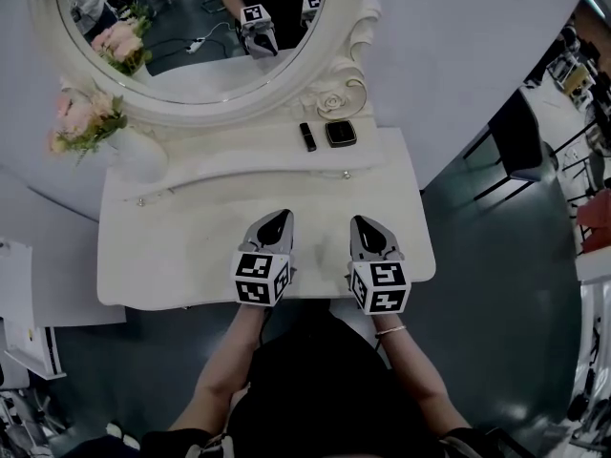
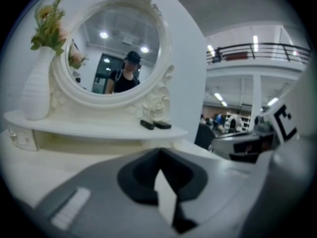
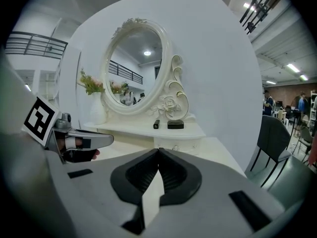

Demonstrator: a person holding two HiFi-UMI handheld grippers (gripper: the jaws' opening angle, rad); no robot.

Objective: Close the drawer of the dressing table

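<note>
Now the drawer [image 3: 173, 144] sits just ahead of the right gripper [image 3: 158, 151], jaws together, empty.

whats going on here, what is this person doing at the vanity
A person stands at a white dressing table with a claw in each hand. The left claw and the right claw are both over the tabletop, shut, with nothing between their jaws. The small drawer under the shelf looks pushed in. A lipstick and a compact sit on the shelf.
</note>
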